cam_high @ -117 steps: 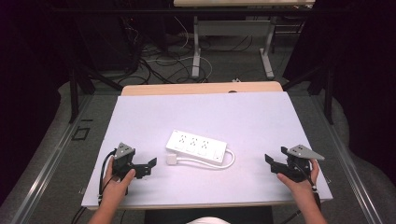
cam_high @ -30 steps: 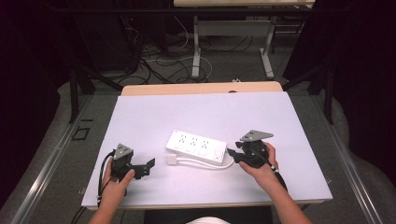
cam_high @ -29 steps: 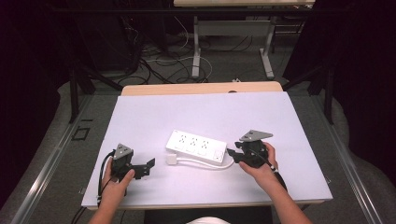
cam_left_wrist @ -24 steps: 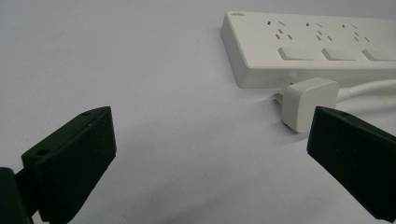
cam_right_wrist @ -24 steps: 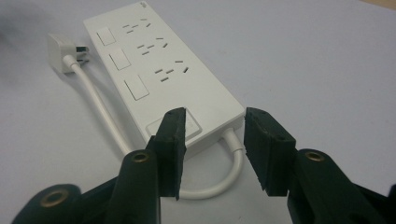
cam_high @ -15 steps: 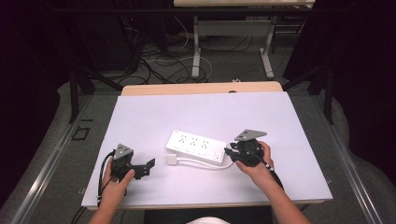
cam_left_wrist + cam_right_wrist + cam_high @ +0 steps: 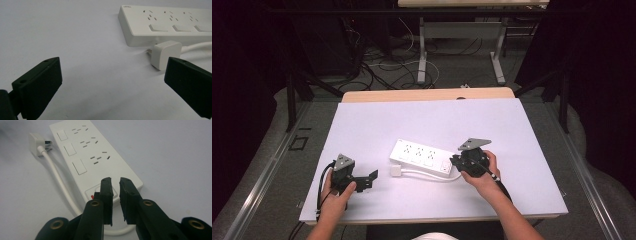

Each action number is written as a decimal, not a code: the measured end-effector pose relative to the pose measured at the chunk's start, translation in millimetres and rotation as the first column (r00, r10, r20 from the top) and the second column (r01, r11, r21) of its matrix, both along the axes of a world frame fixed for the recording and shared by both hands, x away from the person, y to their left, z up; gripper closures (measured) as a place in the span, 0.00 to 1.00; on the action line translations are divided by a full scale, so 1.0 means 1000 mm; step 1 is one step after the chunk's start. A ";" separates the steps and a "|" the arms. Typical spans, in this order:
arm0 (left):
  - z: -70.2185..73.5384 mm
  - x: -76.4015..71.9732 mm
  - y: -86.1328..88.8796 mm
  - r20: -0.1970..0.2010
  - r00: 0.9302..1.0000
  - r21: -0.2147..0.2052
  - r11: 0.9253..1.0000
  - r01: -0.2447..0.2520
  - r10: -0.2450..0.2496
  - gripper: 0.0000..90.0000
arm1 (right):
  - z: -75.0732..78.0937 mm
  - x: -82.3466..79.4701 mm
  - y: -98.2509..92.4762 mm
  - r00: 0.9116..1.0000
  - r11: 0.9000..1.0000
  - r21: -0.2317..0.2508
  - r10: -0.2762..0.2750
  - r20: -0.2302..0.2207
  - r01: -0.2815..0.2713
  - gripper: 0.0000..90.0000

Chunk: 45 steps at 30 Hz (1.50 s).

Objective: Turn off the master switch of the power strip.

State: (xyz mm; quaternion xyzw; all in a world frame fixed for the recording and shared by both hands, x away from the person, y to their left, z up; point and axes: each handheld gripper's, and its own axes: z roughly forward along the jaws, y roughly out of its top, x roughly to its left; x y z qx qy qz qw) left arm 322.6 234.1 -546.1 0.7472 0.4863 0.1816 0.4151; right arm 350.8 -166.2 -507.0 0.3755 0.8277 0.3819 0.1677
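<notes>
- The power strip (image 7: 422, 156) lies flat near the middle of the white bench (image 7: 362, 125), aslant, sockets and rocker switches facing up.
- Its cable (image 7: 58, 182) leaves the end nearest the right gripper (image 7: 460, 161), loops along the near side and ends in a white plug (image 7: 165, 53) lying just beside the strip's other end.
- The right gripper hangs over the switch end of the strip; its jaws have just been closing and now stand nearly together with only a slim gap and nothing gripped between them, tips above the main switch (image 7: 100, 191).
- The left gripper (image 7: 371, 178) rests on the bench well to the left, jaws wide apart and empty, the plug just ahead of them.
- Handling, as a judgement: the strip is a stiff, hard plastic box, fairly light, with smooth glossy faces that could slide on the bench or slip in the pads.
- It looks too wide across its face for an easy pinch; the long side edges give the better hold, near the middle so it stays level.
- The cable is limp and springy; it will trail and tug the strip if dragged.
- The plug is small and blocky, easy to pinch across its flat sides.
- Pressing the switch with near-shut tips may push the light strip along unless it is steadied.
</notes>
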 end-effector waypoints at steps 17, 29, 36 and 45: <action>0.000 0.000 0.000 -0.005 1.000 -0.002 1.000 0.000 0.000 0.02 | -0.008 0.006 0.009 0.999 0.999 -0.026 0.028 -0.044 -0.030 1.00; -0.001 0.000 0.000 -0.007 1.000 -0.002 1.000 -0.001 0.001 0.02 | -0.016 0.012 0.016 0.996 0.998 -0.039 0.043 -0.075 -0.046 1.00; -0.001 0.001 0.000 -0.001 1.000 -0.004 1.000 -0.003 0.003 0.02 | -0.020 0.015 0.020 0.996 0.998 -0.041 0.037 -0.082 -0.040 1.00; -0.002 0.001 0.000 -0.001 1.000 -0.004 1.000 -0.004 0.004 0.02 | -0.022 0.016 0.023 0.996 0.998 -0.045 0.048 -0.079 -0.052 1.00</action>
